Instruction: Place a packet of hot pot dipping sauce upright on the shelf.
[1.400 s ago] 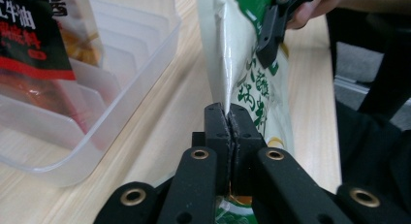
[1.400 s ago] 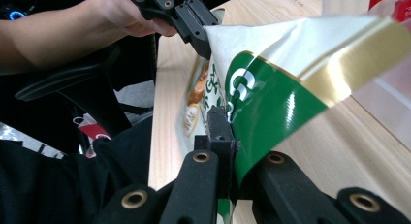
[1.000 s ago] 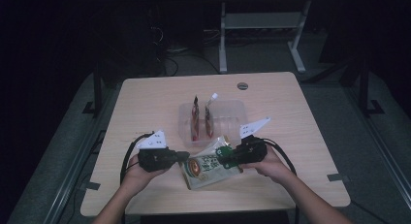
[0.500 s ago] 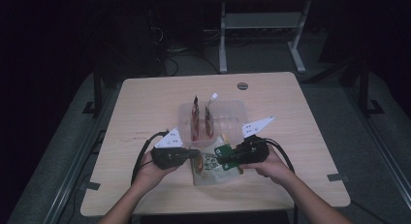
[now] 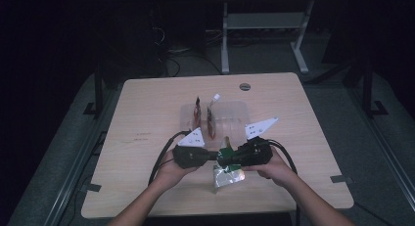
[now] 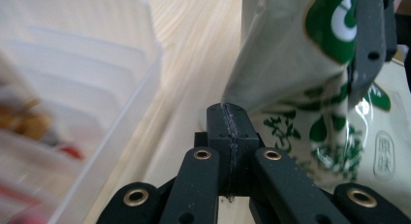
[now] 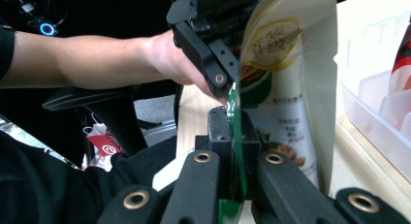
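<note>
Progress, judged view by view. High view: both hands meet over the near middle of the tabletop (image 5: 147, 123); the left tongs (image 5: 218, 156) and the right tongs (image 5: 229, 160) each grip the top edge of a snack pouch (image 5: 226, 176), which hangs between them with its lower end close to or resting on the wood; just beyond stands a clear plastic tray (image 5: 235, 113) with ribbed slots, two packets (image 5: 204, 119) already upright in its left slots, the remaining slots vacant; judgement: filing of pouches into the tray is partly done, and this pouch is lifted but not yet delivered.

Left gripper view: the left tongs (image 6: 228, 122) are fully closed, pinching the pouch (image 6: 291, 78) at its edge seam; the film rises to the right of the jaws, printed green and white; the tray wall (image 6: 121, 88) lies just beside, at left, blurred.

Right gripper view: the right tongs (image 7: 232, 122) are closed on the green edge of the pouch (image 7: 291, 88), which stands upright; the other tongs clamp the same edge just above; the tray (image 7: 368, 107) sits near, at right.

Remaining, as a judgement: carry the pouch over a vacant slot, lower it upright, release both grips.
</note>
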Available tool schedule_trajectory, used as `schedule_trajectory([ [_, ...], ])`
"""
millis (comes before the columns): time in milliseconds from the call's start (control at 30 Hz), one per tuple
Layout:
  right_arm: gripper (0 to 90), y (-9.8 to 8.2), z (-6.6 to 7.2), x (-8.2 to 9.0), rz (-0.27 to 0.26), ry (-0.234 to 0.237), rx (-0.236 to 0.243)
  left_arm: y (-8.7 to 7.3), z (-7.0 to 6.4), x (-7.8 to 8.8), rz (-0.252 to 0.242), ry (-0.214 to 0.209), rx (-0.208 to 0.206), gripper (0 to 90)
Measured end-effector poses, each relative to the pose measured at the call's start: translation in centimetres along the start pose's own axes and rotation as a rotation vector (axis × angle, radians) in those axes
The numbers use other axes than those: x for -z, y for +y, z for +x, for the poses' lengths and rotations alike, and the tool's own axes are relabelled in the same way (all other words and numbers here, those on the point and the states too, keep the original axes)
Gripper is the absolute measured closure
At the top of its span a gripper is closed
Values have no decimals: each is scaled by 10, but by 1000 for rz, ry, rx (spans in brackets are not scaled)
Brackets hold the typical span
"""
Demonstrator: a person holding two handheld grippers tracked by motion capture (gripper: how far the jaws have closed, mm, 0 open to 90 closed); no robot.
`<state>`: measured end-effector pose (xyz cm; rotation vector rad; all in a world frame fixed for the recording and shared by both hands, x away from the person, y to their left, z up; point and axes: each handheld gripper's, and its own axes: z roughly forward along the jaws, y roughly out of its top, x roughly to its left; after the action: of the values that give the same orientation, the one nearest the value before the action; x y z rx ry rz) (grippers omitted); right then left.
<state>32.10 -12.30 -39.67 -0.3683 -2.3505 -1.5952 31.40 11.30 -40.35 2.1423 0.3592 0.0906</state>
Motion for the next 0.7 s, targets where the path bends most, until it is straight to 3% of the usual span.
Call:
schedule_trajectory([
  [100,900,0,1,-1,4,6,8,1,-3,-5,-3,-18,3,900],
  [367,900,-1,2,1,9,11,5,-2,1,0,-9,-11,21,899],
  [700,900,-4,1,16,-15,-28,-1,-6,7,12,-21,6,27,899],
])
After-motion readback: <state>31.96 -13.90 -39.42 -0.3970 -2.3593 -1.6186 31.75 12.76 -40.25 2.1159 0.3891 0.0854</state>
